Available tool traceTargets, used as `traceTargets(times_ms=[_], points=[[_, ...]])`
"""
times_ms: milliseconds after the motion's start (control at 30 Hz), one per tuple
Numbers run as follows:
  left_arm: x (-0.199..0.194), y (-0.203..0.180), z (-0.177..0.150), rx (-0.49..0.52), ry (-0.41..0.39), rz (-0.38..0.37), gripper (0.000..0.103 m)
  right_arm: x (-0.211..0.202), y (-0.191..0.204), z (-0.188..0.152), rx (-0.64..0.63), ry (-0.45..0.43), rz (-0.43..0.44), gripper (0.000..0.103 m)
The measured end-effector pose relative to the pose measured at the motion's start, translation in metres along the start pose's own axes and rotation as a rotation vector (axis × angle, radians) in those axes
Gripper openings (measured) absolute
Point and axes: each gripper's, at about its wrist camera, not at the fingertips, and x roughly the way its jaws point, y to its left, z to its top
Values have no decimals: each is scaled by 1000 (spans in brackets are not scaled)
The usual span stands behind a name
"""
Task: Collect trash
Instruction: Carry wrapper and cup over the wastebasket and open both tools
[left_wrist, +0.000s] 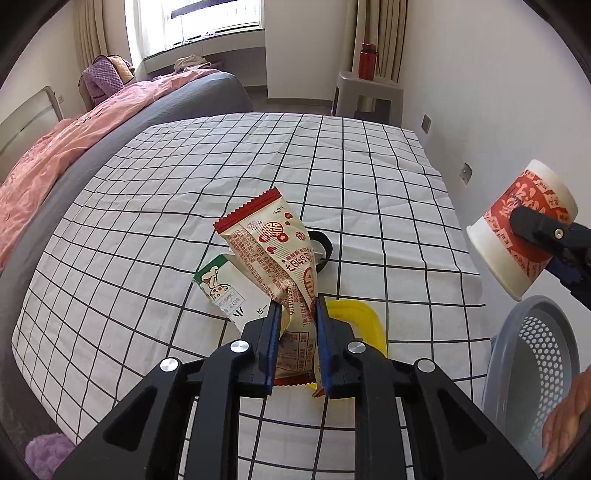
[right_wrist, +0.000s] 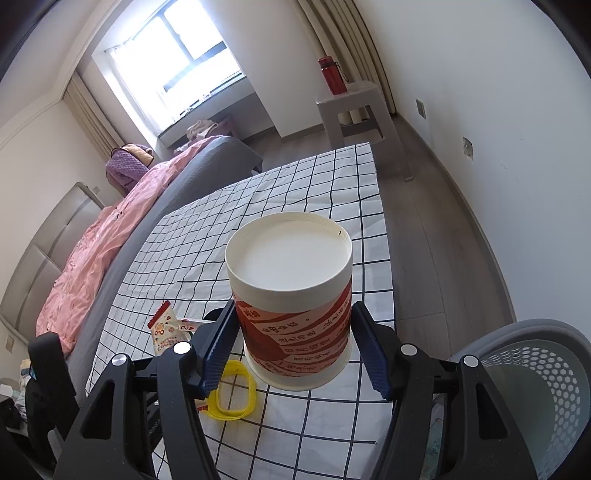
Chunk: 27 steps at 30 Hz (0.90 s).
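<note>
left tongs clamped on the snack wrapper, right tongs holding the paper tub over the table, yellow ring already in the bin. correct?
Not quite: the yellow ring is not in the bin; it lies on the checked tablecloth, as the right wrist view shows. The rest stands: the left tongs are clamped on the snack wrapper, and the right tongs hold the paper tub over the table.

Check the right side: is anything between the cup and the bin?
Nothing visible. The right gripper holds the cup in the air, above the table edge, and the bin sits just to its right with its mouth open. The space between them looks free in both views.
</note>
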Motion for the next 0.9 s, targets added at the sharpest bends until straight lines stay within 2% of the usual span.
traceTargets(times_ms=[200, 333, 800, 900], points=[[-27, -12, -3, 27, -28, -50, 18, -19, -5, -9, -10, -25, -48, 61], [-40, -28, -6, 65, -47, -98, 18, -40, -27, -21, 28, -39, -96, 61], [-58, -114, -32, 312, -25, -289, 18, -139, -113, -89, 175, -83, -352, 61], [-59, -133, -36, 364, -17, -323, 18, -155, -127, -103, 220, -94, -382, 61]])
